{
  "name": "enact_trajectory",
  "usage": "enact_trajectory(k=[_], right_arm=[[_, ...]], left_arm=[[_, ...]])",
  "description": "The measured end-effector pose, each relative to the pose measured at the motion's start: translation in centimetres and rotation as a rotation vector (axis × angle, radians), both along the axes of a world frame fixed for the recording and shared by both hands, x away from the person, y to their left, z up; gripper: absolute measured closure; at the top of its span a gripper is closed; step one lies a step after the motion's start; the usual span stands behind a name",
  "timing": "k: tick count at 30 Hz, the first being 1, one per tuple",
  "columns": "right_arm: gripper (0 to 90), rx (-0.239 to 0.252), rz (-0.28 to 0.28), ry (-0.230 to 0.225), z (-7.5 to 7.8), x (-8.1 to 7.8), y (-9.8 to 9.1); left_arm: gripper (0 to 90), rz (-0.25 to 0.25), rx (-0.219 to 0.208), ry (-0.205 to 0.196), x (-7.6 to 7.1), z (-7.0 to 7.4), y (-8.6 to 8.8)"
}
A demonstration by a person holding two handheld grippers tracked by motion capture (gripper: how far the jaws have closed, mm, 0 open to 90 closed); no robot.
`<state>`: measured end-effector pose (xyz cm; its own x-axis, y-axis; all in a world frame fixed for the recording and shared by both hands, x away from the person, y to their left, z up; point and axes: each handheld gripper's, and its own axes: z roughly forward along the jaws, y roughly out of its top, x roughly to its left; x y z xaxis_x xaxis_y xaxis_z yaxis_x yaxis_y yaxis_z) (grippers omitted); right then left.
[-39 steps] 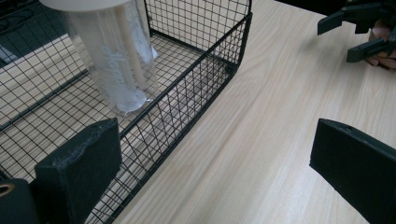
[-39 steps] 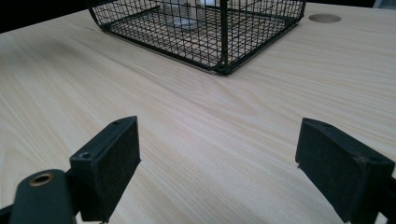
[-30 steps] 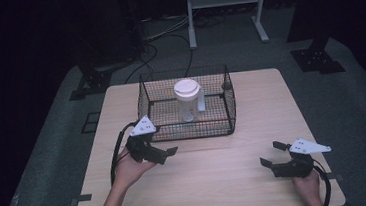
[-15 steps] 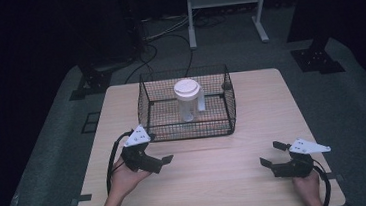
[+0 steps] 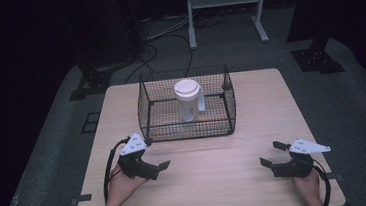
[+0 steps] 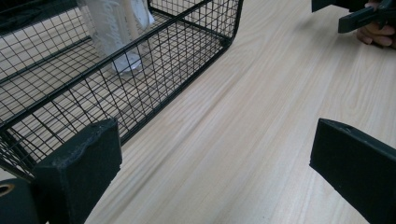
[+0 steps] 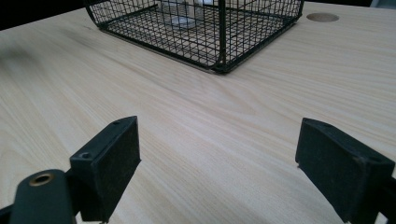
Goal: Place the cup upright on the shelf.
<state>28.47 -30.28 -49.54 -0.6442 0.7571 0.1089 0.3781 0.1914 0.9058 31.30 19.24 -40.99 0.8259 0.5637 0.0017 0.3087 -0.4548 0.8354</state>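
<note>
My left tool hangs low over the worktop with its jaws spread wide and nothing between them. The wire basket lies just ahead of it and a little to its left, its near corner close to the jaw tips. Inside the basket a clear lidded cup stands upright. My right tool is well off to the side, also released and empty, with the basket far ahead of it.
</note>
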Motion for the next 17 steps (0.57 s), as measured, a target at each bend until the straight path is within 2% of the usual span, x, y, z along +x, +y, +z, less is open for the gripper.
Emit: enact_trajectory(k=[5,13,17], right_arm=[[12.8,0.0,0.0,0.0,0.0,0.0,0.0],[12.8,-0.001,0.001,-0.001,0.0,0.0,0.0],[12.8,-0.002,0.002,-0.002,0.0,0.0,0.0]], left_arm=[[1.3,0.009,-0.016,-0.011,-0.4,-0.3,0.4],[1.3,0.037,-0.063,0.008,-1.6,-1.9,1.7],[1.3,0.062,-0.113,0.014,-2.3,-2.8,2.6]])
